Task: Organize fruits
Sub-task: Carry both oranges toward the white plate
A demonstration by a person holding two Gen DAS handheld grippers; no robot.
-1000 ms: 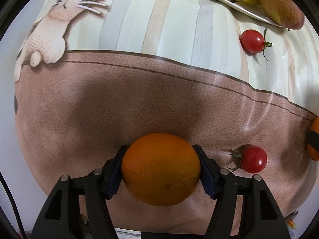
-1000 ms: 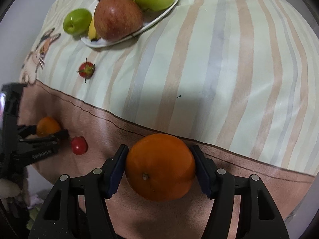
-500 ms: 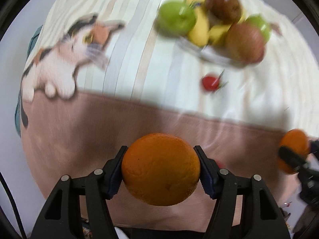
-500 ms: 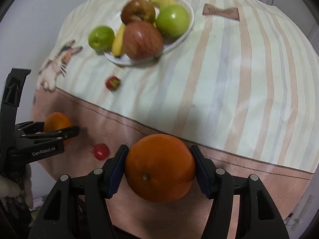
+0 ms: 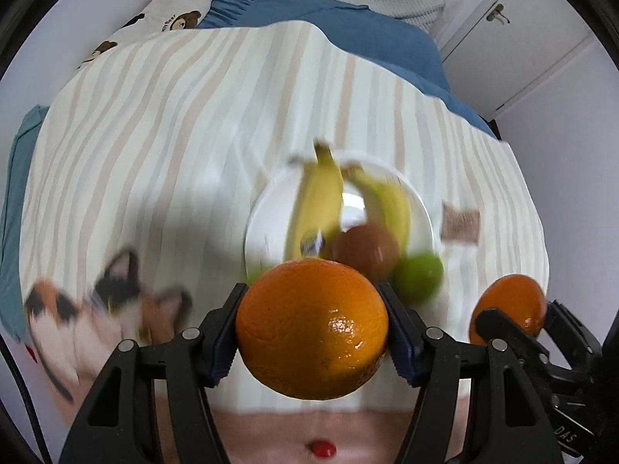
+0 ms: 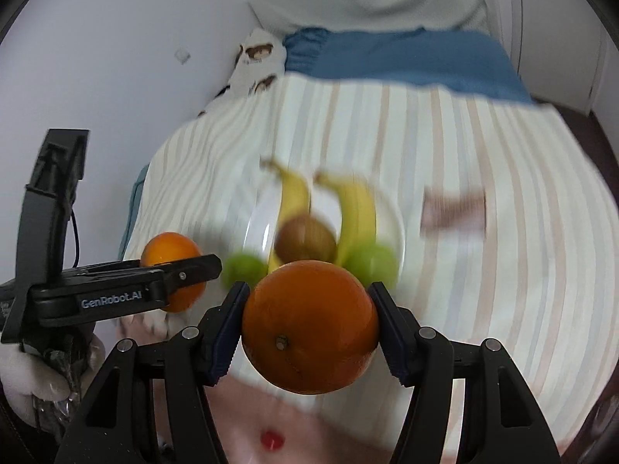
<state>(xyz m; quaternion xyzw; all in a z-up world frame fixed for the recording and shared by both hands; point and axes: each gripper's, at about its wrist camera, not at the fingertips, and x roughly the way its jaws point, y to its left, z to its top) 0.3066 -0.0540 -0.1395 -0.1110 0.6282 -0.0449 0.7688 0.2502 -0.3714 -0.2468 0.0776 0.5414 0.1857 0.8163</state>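
Note:
My left gripper is shut on an orange, held in the air above the striped tablecloth. My right gripper is shut on a second orange; that orange also shows at the right edge of the left wrist view. The left gripper's orange shows at the left of the right wrist view. Beyond both lies a white plate with two bananas, a brown fruit and green apples. A red cherry tomato lies on the brown cloth below.
The striped cloth with a cat print covers the round table. A brown label patch sits right of the plate. Behind the table are blue bedding and a bear-print pillow. A white cupboard door stands far right.
Both grippers have risen with their oranges and tilted up, so the plate of fruit now sits in the middle of both views and the bed behind has come into sight.

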